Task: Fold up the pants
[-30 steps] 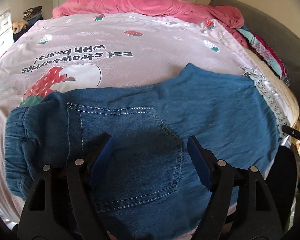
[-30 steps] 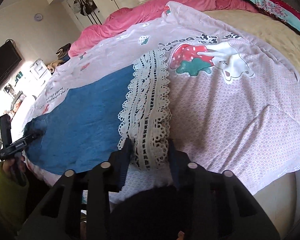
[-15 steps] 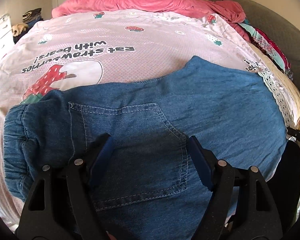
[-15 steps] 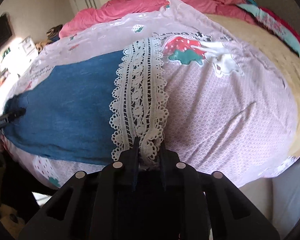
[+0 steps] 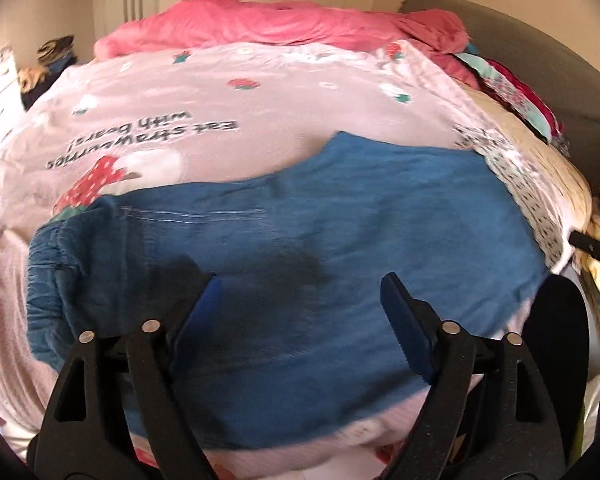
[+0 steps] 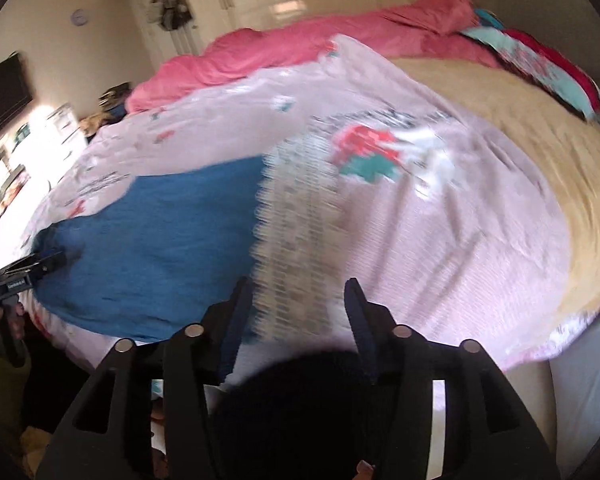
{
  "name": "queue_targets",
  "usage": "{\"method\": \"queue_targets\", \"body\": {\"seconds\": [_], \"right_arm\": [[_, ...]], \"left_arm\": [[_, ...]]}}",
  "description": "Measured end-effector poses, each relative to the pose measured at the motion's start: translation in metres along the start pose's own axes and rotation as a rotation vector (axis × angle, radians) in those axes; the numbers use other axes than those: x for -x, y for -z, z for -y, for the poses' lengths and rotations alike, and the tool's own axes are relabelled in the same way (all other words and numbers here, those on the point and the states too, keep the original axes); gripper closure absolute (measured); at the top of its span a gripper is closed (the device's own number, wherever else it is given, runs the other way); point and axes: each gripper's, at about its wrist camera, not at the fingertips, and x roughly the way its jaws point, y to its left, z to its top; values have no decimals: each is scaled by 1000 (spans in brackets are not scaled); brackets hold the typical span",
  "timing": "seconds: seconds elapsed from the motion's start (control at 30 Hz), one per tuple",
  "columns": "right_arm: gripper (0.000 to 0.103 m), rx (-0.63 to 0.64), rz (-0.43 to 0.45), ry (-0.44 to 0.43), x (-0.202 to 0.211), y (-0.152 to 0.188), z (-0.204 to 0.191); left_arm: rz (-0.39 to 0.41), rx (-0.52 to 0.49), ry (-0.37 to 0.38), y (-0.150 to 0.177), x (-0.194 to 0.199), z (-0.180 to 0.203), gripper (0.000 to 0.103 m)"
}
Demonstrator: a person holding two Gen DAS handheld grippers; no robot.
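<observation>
**Denim pants laid flat on the bed, both grippers free above the near edge**

The blue denim pants (image 5: pixel 340 248) lay spread across a pink strawberry-print quilt (image 5: pixel 260 112) on the bed, with the gathered waistband (image 5: pixel 46 264) toward the left of the left wrist view and the white lace hem (image 5: pixel 528 204) toward the right. The back pocket stitching was faintly visible near the waist, though motion blur softened most detail. A pink duvet (image 5: pixel 284 20) was bunched along the far side of the bed.

The left gripper (image 5: pixel 298 304) hovered over the seat of the pants with its blue-padded jaws spread wide and nothing between them. In the right wrist view, the right gripper (image 6: pixel 298 308) was likewise parted, positioned just above the lace hem (image 6: pixel 296 232) at the near edge of the bed; the lace lay in line with the gap, but no cloth appeared pinched. The left gripper (image 6: pixel 24 272) showed at the far left of that view, at the waist end of the pants (image 6: pixel 160 248).

The step in hand appeared to be the approach to a fold, one gripper at each end of the garment. The next move would call for each gripper to descend and close on an edge of the fabric, taking all the layers, before one end could be carried over the other.
</observation>
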Motion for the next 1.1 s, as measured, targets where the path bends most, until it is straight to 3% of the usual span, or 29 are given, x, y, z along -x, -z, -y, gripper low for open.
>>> {"method": "queue_targets", "body": {"seconds": [0.1, 0.23, 0.37, 0.5, 0.67, 0.9, 1.1], "right_arm": [[49, 89, -4, -12, -11, -6, -30], [42, 143, -57, 18, -34, -6, -54], [34, 145, -160, 91, -67, 6, -53], [31, 134, -148, 62, -67, 7, -48], [31, 5, -26, -76, -36, 10, -30], [31, -114, 66, -63, -2, 8, -4], [31, -173, 56, -51, -7, 15, 13]], "left_arm": [[-35, -55, 20, 10, -4, 21, 23], [-126, -120, -48, 29, -22, 31, 21], [-123, -155, -70, 37, -23, 34, 20], [-117, -169, -82, 39, -24, 37, 17], [-82, -146, -39, 32, -5, 41, 17], [6, -196, 13, 11, 20, 69, 17], [24, -242, 61, -17, 16, 97, 16]]}}
